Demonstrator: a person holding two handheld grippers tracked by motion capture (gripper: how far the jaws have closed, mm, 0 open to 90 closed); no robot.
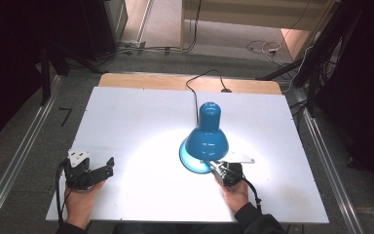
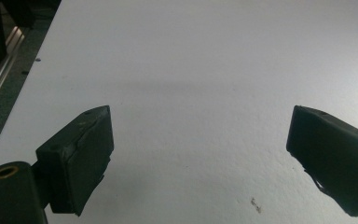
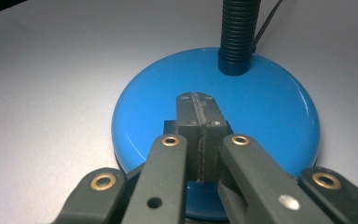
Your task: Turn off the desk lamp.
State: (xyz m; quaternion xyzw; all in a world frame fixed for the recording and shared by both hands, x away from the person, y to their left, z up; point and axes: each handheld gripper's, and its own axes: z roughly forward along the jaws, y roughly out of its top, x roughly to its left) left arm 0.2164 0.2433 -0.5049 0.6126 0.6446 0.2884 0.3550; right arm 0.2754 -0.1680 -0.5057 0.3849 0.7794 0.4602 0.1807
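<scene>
dark floor and metal rails frame the white table in the high view, with a strip of wood along its far edge. on it stands the blue lamp, lit, its shade tipped down over the round base and throwing a bright pool across the surface; its black cord runs off the far edge. your right gripper sits just at the near side of the lamp's base, your left gripper rests well apart near the table's left front corner, jaws spread.

your left gripper view looks across bare white table; the left gripper has its two black jaws standing wide, nothing between them.

your right gripper view shows the right gripper with its jaws pressed flat together, pads meeting, nothing caught between them. their tips lie over the lamp's glossy blue base, on the near side of it; whether they touch it you cannot tell. the ribbed black neck rises from the far part of the base.
</scene>
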